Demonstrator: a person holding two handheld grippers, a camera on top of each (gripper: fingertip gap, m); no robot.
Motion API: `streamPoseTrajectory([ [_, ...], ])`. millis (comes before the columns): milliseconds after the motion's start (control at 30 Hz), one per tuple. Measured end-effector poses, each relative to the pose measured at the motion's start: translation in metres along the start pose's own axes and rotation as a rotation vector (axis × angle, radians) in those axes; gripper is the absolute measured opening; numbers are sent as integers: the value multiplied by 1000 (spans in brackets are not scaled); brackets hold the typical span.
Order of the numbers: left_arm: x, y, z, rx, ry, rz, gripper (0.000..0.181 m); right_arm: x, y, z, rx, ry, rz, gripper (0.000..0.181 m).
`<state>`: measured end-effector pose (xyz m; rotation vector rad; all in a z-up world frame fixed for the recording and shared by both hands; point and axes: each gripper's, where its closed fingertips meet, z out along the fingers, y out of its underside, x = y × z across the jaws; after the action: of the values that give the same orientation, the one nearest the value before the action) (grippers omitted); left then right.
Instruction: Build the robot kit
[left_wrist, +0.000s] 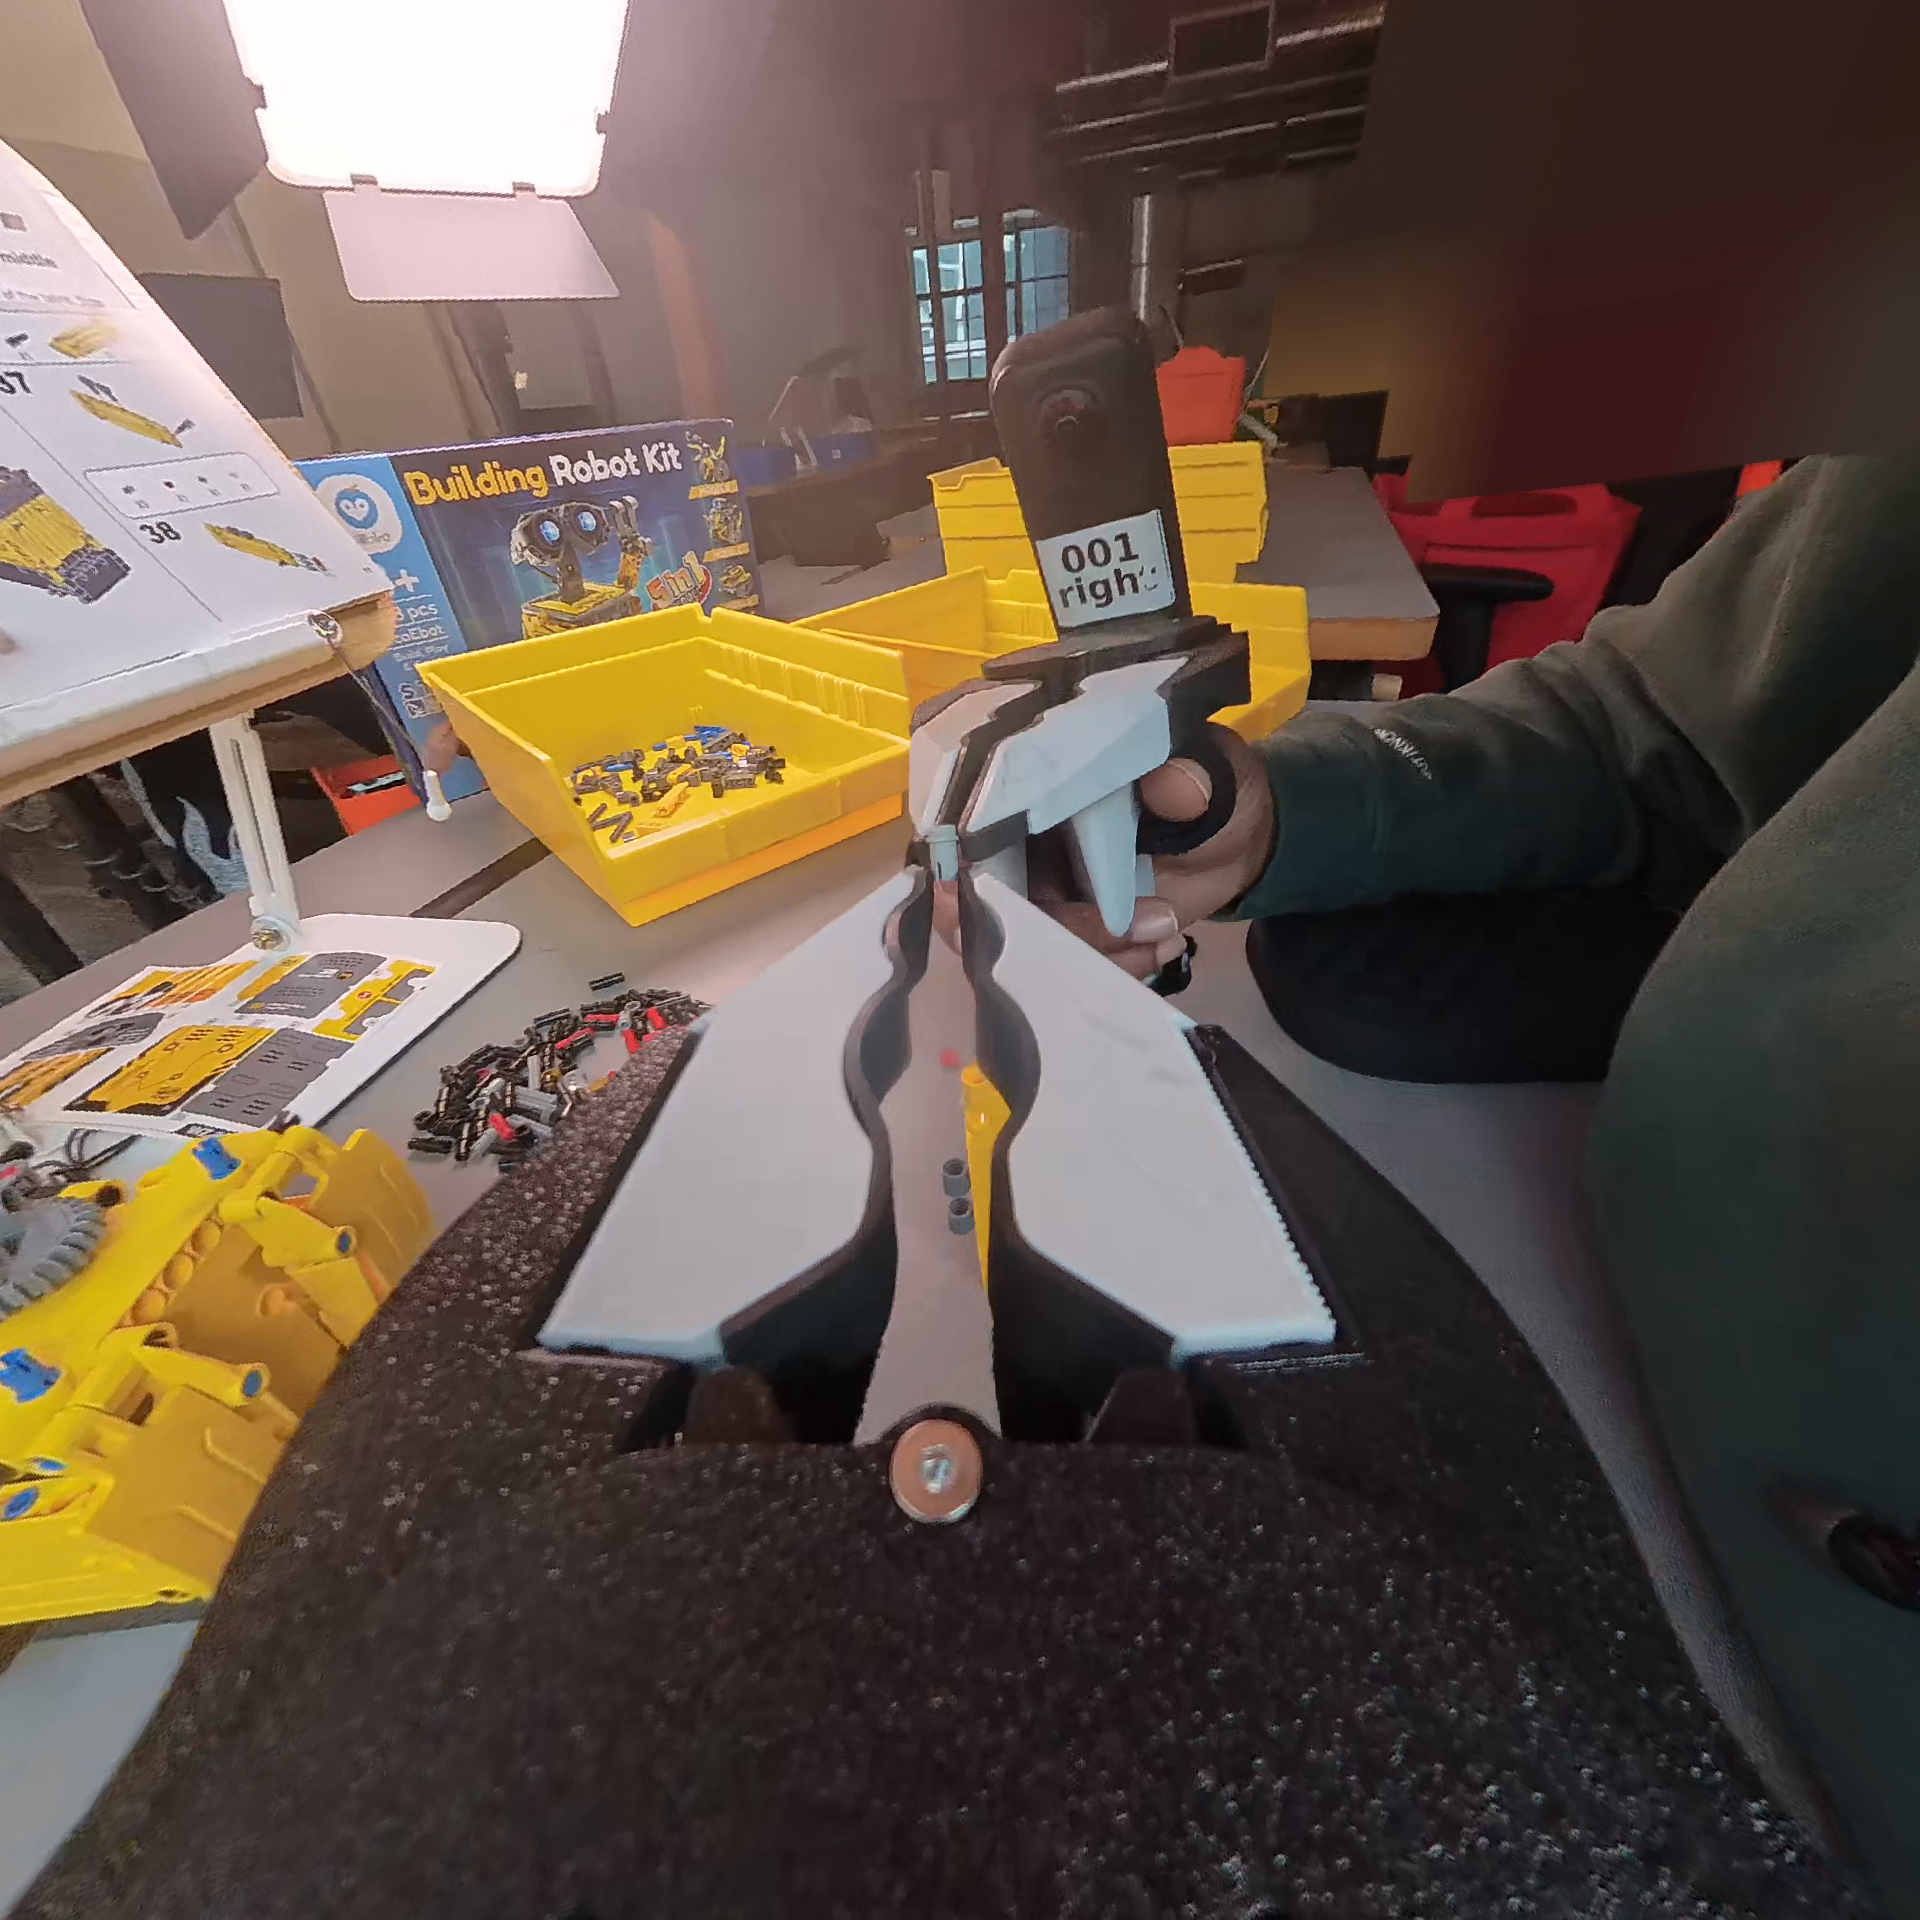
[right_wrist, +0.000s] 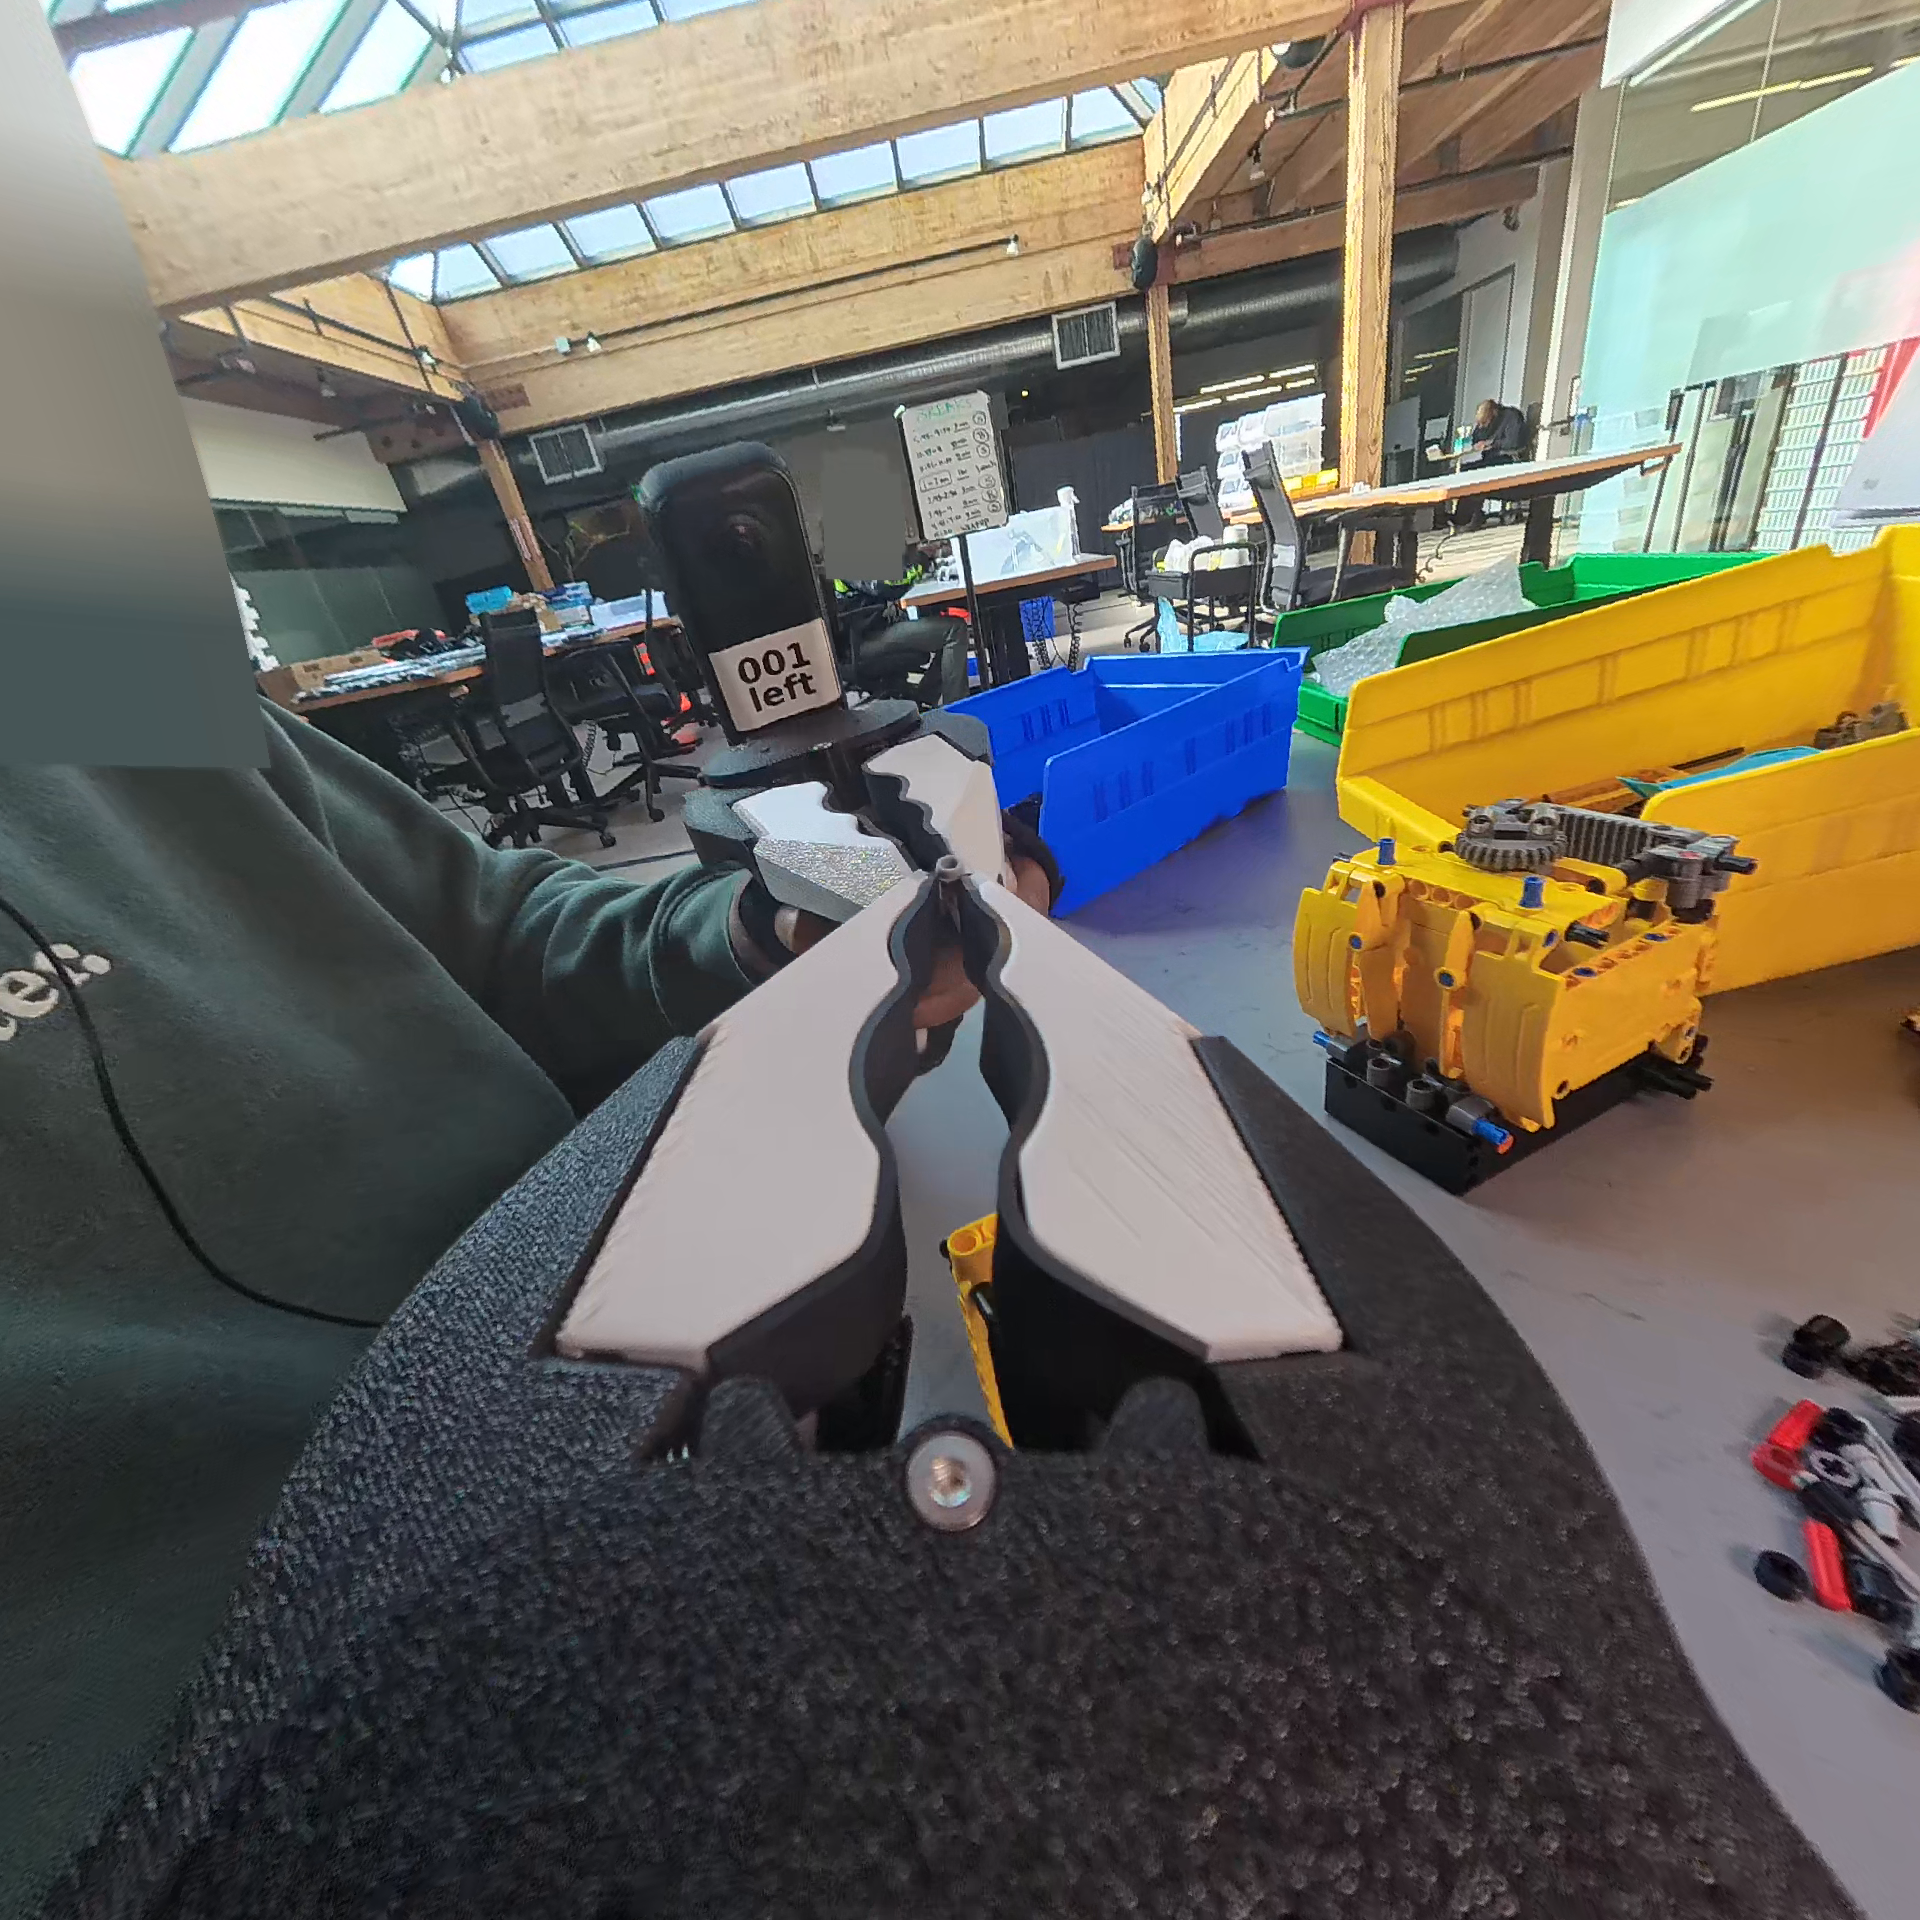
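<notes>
Where the two grippers meet tip to tip above the grey surface (left_wrist: 582, 914), we see a small grey peg (left_wrist: 943, 854) pinched between them. Our left gripper (left_wrist: 940, 883) has its fingers (left_wrist: 769, 1122) nearly clenched, their tips closed at the peg; the right gripper (right_wrist: 951, 883) mirrors it, its fingers (right_wrist: 1132, 1122) narrowed to the same small grey peg (right_wrist: 948, 871). Which pair truly bears the peg we cannot say for sure, since both tips crowd it. A hand (left_wrist: 1174, 831) in a dark green sleeve (left_wrist: 1507, 790) grips the far gripper's handle in the left view. Under the left gripper lies a yellow beam (left_wrist: 979, 1112) with grey bushes beside it. Near left sits a yellow model (left_wrist: 208, 1351), with a heap of black and red pins (left_wrist: 540, 1070) just beyond it. Farther off stand a yellow bin (left_wrist: 675, 748) holding small parts, a kit box (left_wrist: 561, 530) and an instruction booklet (left_wrist: 135, 447) on a white stand. In the right view the yellow model (right_wrist: 1496, 977) stands to the right, before a blue bin (right_wrist: 1143, 748).
</notes>
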<state>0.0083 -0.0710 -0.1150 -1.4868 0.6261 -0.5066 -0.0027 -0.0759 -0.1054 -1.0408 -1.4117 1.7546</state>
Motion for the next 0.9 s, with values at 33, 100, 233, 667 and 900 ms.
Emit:
streamPoseTrajectory([
  [33,-1,2,0,-16,-12,26,4,1,2,0,-13,6,-12,3],
  [100,-2,5,-1,-47,-30,73,4,1,4,0,-35,13,-35,2],
  [233,-4,13,-2,-113,-62,164,4,2,11,0,-80,18,-63,5],
  [667,-3,35,1,-242,-90,314,4,8,28,-2,-245,76,-194,6],
  [900,-3,35,1,-236,-87,306,4,8,30,-3,-254,70,-186,5],
])
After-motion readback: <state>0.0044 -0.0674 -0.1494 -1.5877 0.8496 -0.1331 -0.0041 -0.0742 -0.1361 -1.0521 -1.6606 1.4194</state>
